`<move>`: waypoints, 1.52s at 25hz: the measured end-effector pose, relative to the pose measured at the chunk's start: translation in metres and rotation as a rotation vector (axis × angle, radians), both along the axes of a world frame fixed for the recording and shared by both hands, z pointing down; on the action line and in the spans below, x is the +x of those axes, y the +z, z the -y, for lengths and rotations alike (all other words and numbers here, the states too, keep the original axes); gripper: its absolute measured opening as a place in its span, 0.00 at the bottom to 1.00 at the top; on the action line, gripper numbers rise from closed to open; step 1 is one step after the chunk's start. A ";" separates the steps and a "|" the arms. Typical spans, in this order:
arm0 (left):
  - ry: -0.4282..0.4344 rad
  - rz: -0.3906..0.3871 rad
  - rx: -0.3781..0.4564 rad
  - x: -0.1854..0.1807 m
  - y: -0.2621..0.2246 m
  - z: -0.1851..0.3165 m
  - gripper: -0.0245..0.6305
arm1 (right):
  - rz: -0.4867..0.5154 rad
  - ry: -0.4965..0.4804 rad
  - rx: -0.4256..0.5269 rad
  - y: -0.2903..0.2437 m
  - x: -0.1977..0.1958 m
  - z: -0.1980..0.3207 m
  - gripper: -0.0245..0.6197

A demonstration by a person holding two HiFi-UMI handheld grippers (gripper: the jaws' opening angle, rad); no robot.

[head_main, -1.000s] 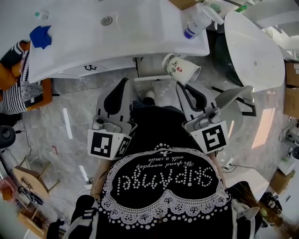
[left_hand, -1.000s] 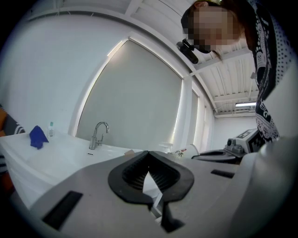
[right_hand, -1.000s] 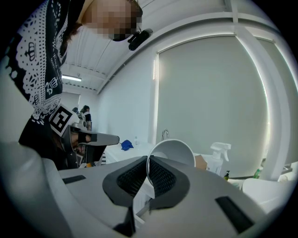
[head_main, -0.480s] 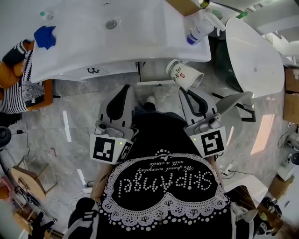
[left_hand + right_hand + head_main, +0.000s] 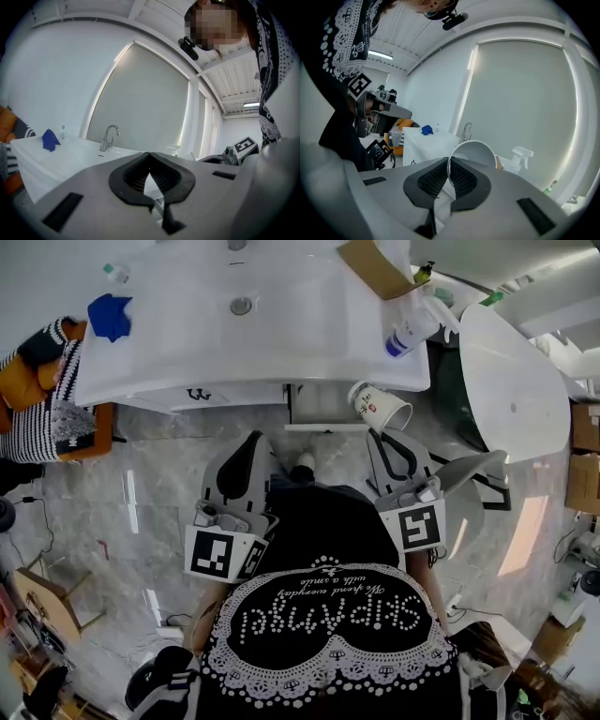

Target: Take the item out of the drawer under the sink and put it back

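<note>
pinching cup (image 5: 380, 407) rim near vanity (image 5: 319, 352) edge

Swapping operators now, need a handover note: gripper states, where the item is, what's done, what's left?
Left gripper: shut, empty, in front of the sink cabinet.
Right gripper: shut on the rim of the paper cup; the cup is tilted, mouth toward the gripper, just below the counter edge.
Done: the cup is out of the drawer.
Left: put it back in the drawer under the sink. I can't tell if that drawer is open.
</note>
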State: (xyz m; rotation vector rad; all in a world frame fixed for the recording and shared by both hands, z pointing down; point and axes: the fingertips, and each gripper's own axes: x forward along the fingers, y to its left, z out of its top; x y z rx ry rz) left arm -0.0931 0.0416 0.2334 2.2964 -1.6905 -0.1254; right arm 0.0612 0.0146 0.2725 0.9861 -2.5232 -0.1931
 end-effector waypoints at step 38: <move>-0.038 0.004 -0.127 -0.004 0.021 0.014 0.04 | -0.284 -0.153 -0.161 0.150 -0.012 0.041 0.08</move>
